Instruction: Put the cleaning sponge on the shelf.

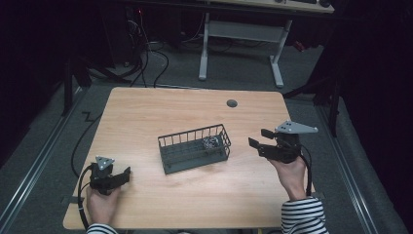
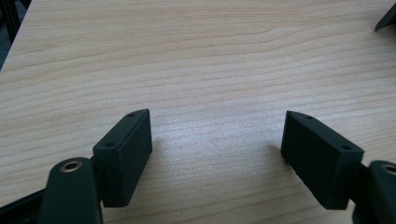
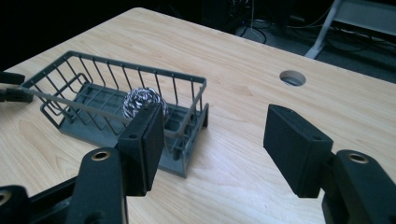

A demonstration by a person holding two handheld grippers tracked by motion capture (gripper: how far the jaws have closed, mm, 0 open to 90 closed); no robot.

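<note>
Your left gripper (image 1: 127, 171) sits low near the surface's (image 1: 146, 112) near-left corner, jaws spread wide with nothing between them. Your right gripper (image 1: 260, 138) hovers by the right edge, also wide open and empty, pointing at the dark wire basket (image 1: 170, 161) in the middle of the surface. A steel-wool scrubber (image 3: 142, 100) lies inside the basket, toward the end nearer your right gripper.
</note>
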